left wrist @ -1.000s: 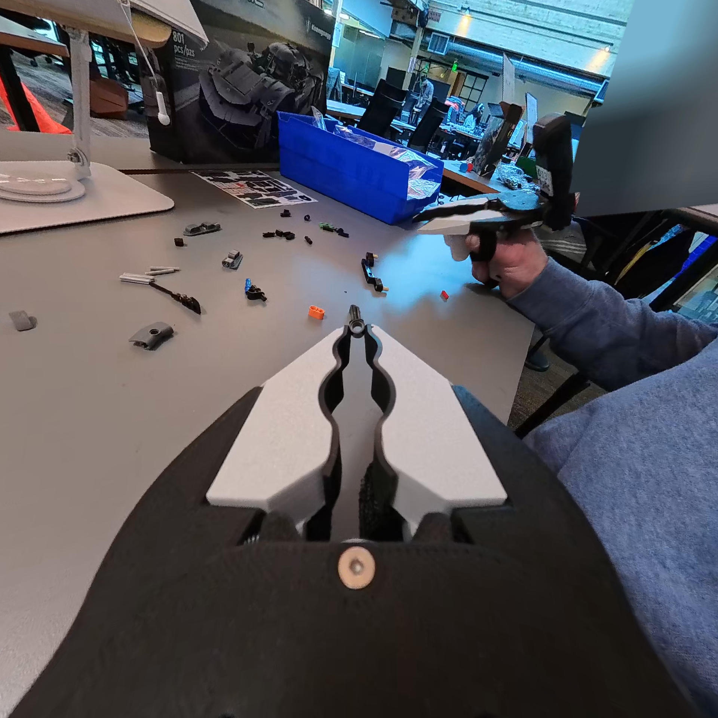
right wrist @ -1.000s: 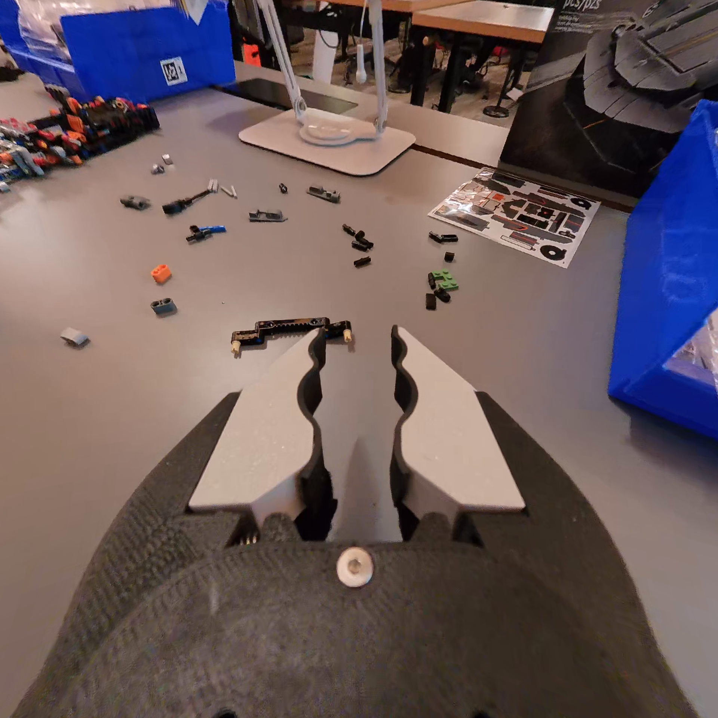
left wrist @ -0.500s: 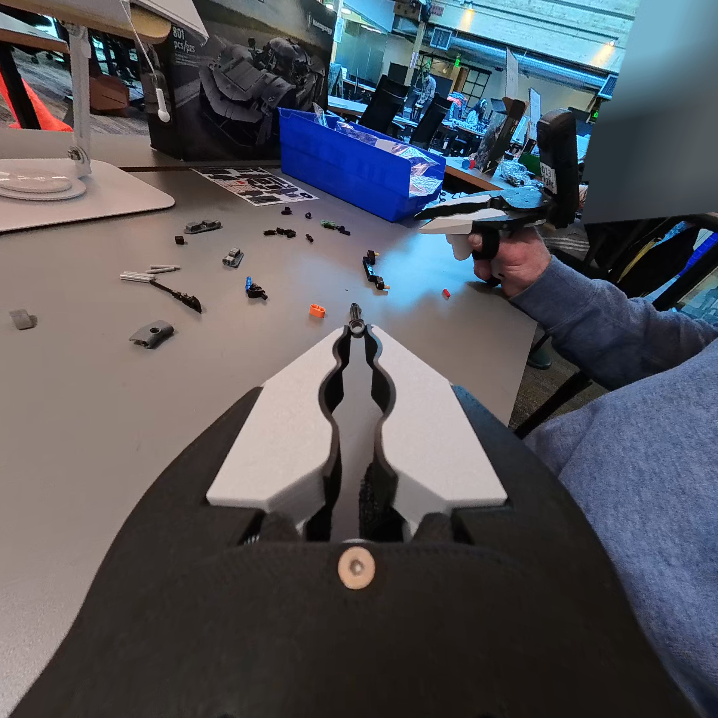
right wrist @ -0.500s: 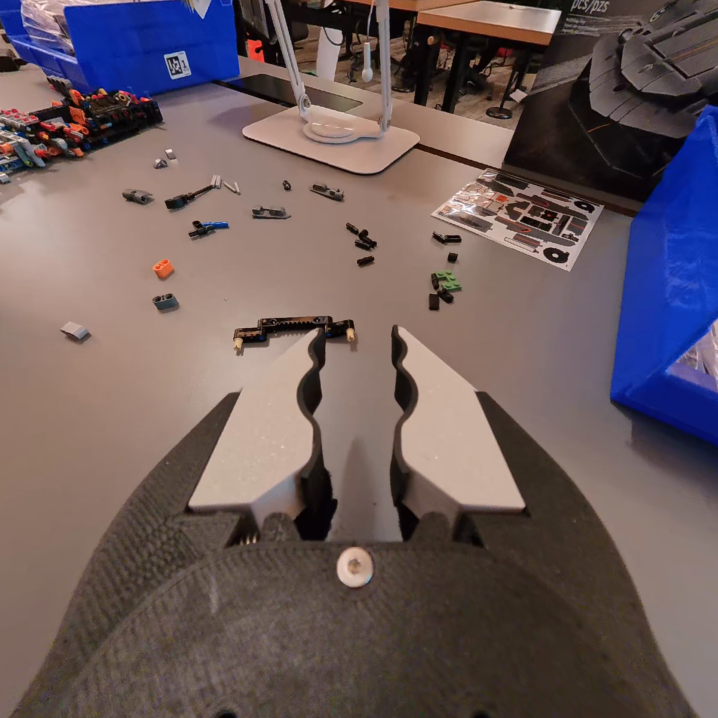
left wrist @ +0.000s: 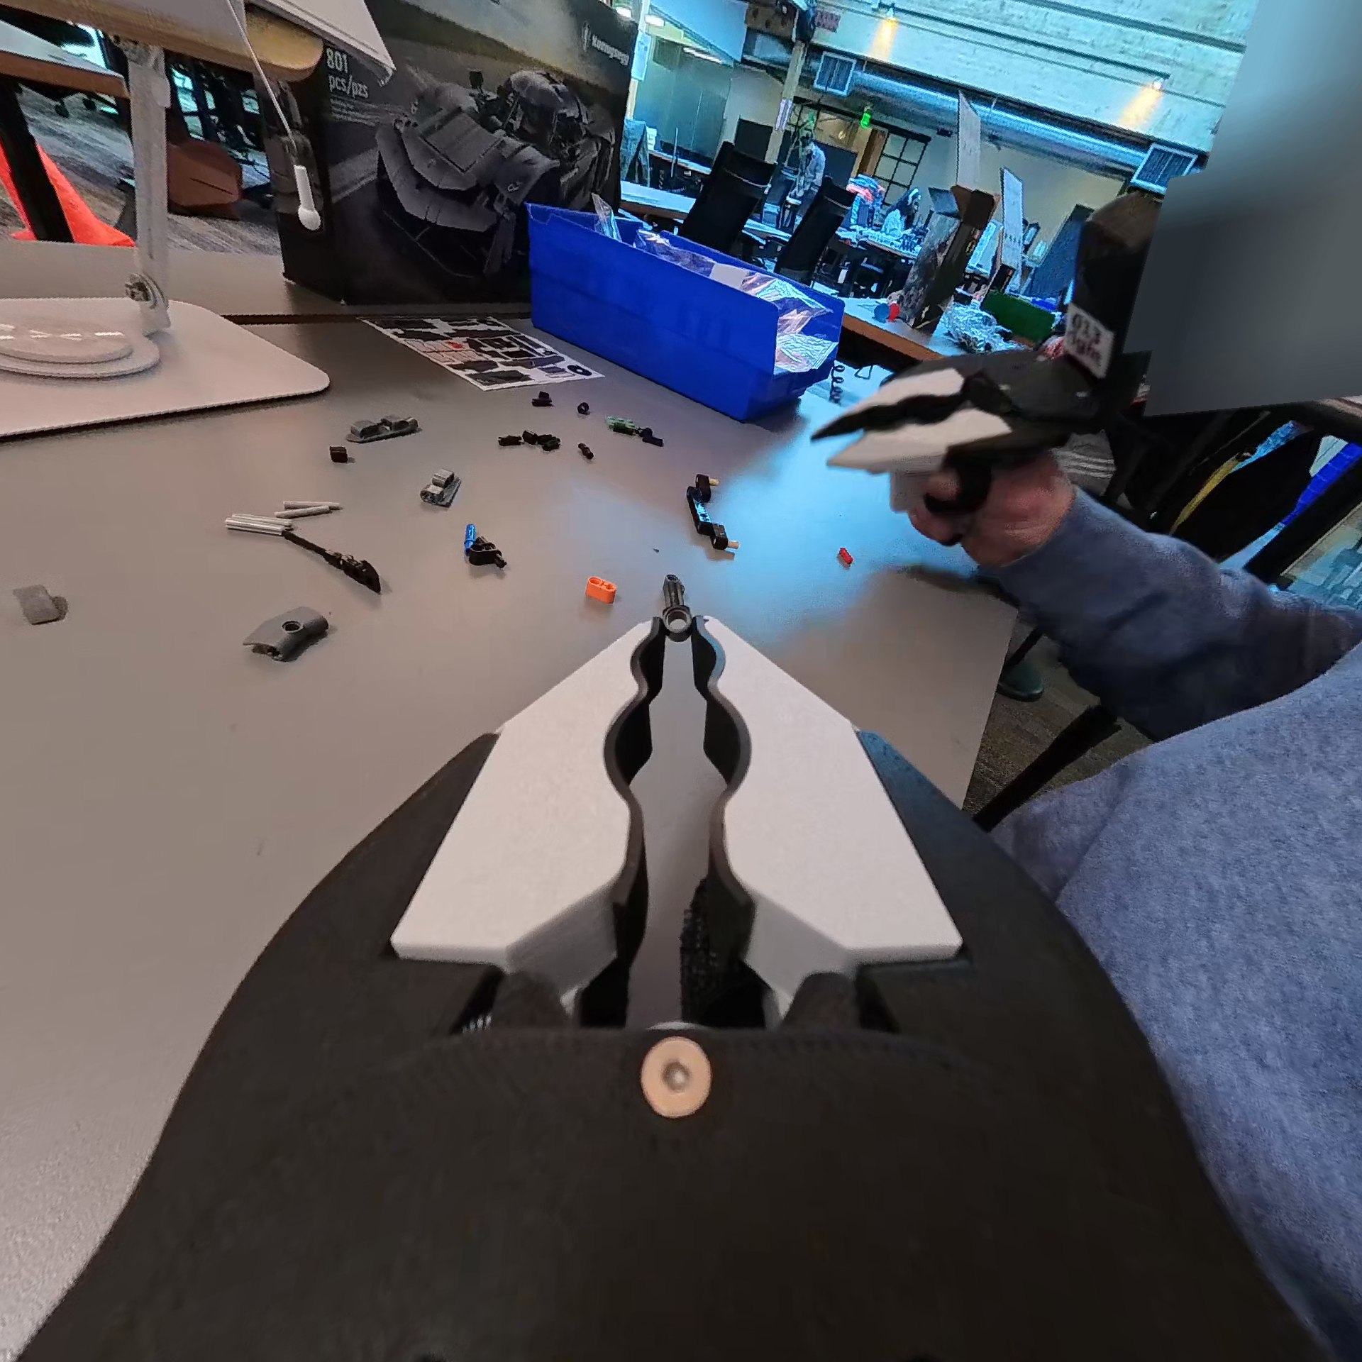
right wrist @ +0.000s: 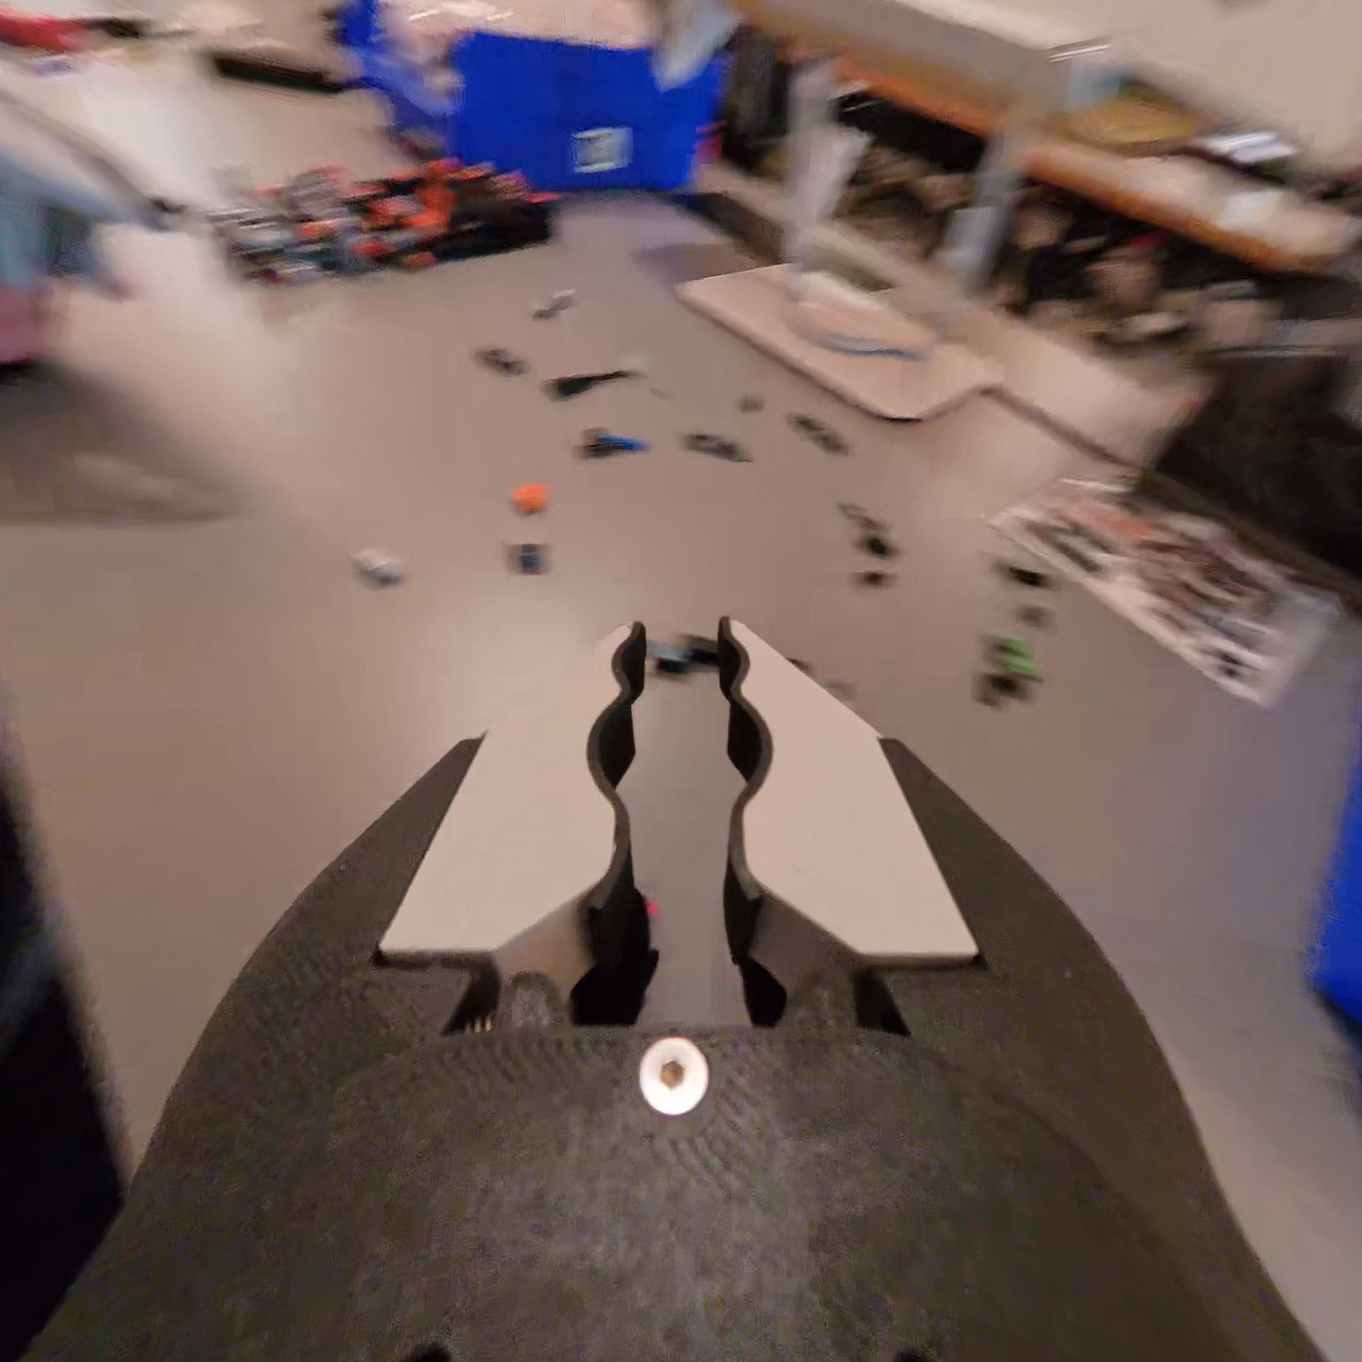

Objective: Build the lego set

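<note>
The left gripper (left wrist: 674, 623) pinched a small black pin (left wrist: 672, 601) above the surface (left wrist: 147, 774). The right gripper (right wrist: 682, 637), fingers apart and empty, hung blurred over the black beam (left wrist: 709, 512). Next, probably: grasp the beam for joining.

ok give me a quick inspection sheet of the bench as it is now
surface: grey table, bare near the left gripper
job's things: black pin pinched in the left gripper; black beam with tan pins flat on the table; orange piece beside the pin; sticker sheet; set box
clutter: small black, grey and green parts scattered loose; blue bin with plastic bags
grippers: left shut on the pin; right gripper open, above the table, its view motion-blurred
cables: white cord hanging by the lamp stand
surroundings: open office, desks, chairs
</note>
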Available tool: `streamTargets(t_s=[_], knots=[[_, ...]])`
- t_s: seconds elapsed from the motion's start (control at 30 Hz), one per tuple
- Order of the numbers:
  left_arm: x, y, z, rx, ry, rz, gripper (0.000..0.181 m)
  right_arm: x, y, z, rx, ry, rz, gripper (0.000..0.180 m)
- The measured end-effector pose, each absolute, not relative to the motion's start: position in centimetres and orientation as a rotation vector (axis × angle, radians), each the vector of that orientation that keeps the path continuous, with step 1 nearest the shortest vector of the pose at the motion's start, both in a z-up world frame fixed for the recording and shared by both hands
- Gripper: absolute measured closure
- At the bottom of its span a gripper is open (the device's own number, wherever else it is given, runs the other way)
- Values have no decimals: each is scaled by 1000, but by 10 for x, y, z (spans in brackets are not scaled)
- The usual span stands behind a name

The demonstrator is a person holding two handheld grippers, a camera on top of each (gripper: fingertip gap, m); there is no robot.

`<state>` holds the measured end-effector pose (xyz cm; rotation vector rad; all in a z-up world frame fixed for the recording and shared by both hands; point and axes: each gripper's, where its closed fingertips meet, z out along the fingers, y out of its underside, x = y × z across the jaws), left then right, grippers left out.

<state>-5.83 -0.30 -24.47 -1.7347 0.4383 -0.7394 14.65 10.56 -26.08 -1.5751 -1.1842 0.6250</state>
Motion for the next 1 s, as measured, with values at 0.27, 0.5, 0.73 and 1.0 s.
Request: streamTargets(t_s=[0.27, 0.5, 0.73, 1.0], knots=[[-57, -3, -246, -1745, 446, -735, 176, 56, 21, -313, -1490, -1777, 613, 158], [-58, -3, -245, -1739, 439, -750, 176, 34, 26, -326, -1454, -1879, 602, 165], [-58, -3, -244, -1730, 436, -775, 176, 30, 29, -329, -1492, -1894, 629, 180], [-56, -3, -245, -1736, 446, -774, 176, 30, 21, -312, -1676, -1756, 801, 157]])
